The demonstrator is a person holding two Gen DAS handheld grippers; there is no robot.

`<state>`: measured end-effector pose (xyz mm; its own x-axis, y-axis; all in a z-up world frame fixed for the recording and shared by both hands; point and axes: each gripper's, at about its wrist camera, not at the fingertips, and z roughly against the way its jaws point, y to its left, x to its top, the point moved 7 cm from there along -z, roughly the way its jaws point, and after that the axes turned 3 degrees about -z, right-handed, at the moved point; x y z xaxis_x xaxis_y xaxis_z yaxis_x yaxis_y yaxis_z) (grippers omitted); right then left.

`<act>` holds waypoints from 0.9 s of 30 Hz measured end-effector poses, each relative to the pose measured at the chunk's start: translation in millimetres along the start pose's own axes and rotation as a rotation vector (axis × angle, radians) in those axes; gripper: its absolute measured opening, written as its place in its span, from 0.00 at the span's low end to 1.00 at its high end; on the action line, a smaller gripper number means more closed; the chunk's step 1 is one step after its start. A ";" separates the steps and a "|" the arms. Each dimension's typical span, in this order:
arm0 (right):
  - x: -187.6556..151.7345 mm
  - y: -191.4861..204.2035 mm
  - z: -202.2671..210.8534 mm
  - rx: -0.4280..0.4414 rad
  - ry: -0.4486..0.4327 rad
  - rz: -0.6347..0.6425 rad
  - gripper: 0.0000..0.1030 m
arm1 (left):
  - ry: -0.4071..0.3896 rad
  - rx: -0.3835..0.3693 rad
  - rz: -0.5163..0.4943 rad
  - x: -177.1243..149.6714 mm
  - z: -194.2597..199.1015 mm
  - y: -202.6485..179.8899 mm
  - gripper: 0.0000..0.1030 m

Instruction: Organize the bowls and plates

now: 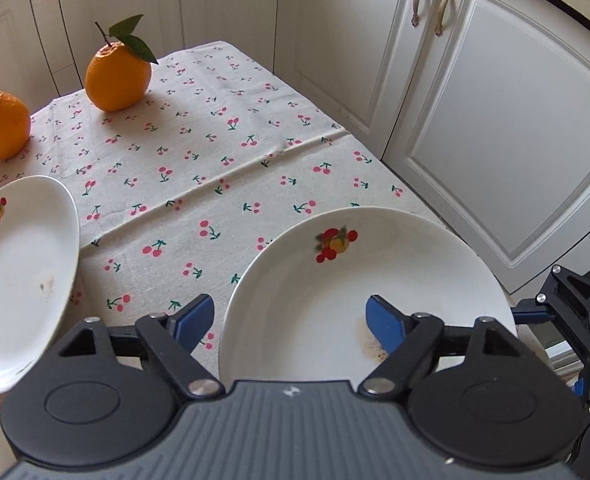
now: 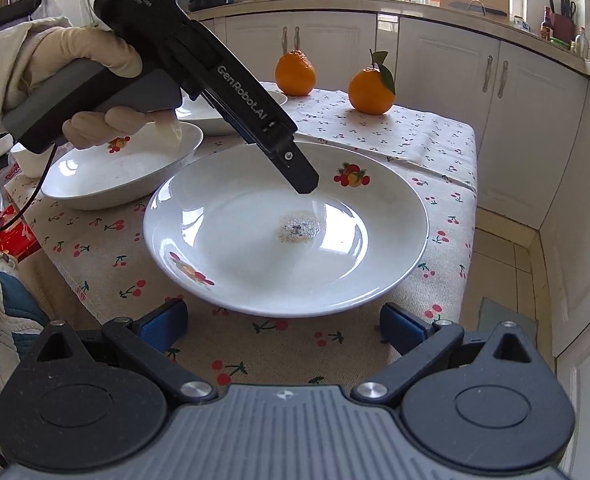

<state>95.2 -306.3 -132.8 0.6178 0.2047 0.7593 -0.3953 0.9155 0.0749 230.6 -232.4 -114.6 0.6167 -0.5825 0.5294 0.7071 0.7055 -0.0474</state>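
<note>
1. The big plate (image 2: 287, 232) sits in the middle of the cherry-print surface (image 2: 415, 136), a dried smear at its centre, and a smaller plate (image 2: 123, 168) rests just beside it on the far left.
2. The left claw (image 1: 291, 320) straddles the big plate's near rim: one blue finger hangs outside the rim, the other over the well. The jaws are spread and not yet pinching.
3. The right claw (image 2: 283, 326) waits just short of the plate's near edge, also spread and empty. The left claw is clearly nearer.
4. A gloved hand (image 2: 95, 80) tips the left tool steeply down, nose over the plate's far side.
5. Two oranges (image 2: 371, 88) stand well apart at the back.
</note>
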 end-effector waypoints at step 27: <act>15.7 -3.2 -8.6 0.017 0.033 0.050 1.00 | 0.050 -0.041 -0.040 10.7 -8.5 2.9 0.59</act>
<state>112.0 -303.1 -126.7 0.6190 0.2610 0.7408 -0.4371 0.8981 0.0487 242.2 -240.0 -116.3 0.6034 -0.6299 0.4890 0.7445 0.6647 -0.0625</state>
